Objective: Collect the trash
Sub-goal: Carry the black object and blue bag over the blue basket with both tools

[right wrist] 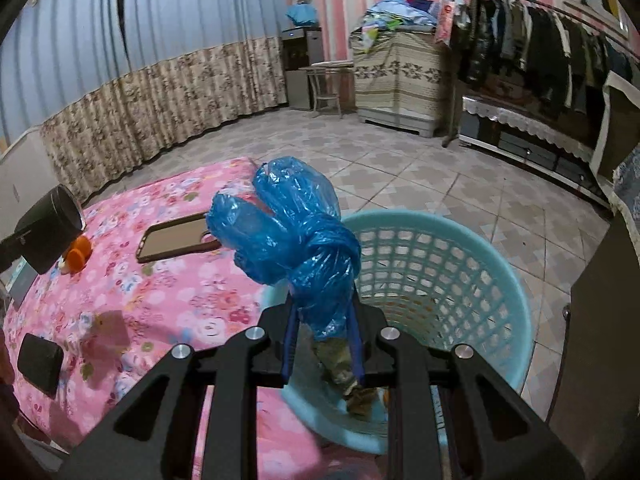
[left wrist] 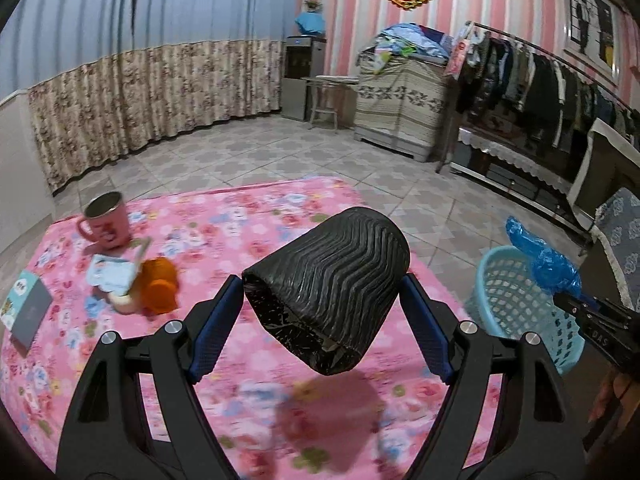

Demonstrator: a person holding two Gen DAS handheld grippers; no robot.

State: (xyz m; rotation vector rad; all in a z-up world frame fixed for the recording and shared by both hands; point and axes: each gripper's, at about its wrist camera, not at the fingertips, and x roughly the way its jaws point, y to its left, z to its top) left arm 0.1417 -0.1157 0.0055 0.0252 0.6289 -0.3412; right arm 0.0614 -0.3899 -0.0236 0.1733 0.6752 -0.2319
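**A:** Status on both tools?

**B:** My left gripper [left wrist: 324, 300] has a black ribbed cup [left wrist: 328, 292] clamped between its blue pads, jaws wide because the cup is wide. The cup lies on its side, tilted, mouth toward lower centre of the left wrist view, and is held above the pink floral cloth [left wrist: 240, 220].

**A:** Right one?

**B:** My right gripper [right wrist: 322, 344] is nearly closed, pinching a knotted blue plastic bag [right wrist: 296, 240]. The bag sticks up from the fingertips into the middle of the right wrist frame, with the knot just above the pads.

**A:** Where's the bin relative to that?

**B:** The light blue basket [right wrist: 500, 280] sits at centre-right of the right wrist view, directly behind and below the bag. My fingertips are over its near rim. Something greenish lies in the bottom; I can't tell what. In the left wrist view the basket is at the right edge, on the floor just beside the cloth's edge, with the bag above it.

**A:** Anything else on the cloth?

**B:** In the left wrist view, at left: a pink mug [left wrist: 106, 220], an orange item [left wrist: 158, 286] with a paper packet [left wrist: 112, 274] against it, and a small booklet [left wrist: 24, 312] near the edge. The right wrist view shows a phone case [right wrist: 176, 240] left of the bag and a dark block [right wrist: 40, 364] at lower left.
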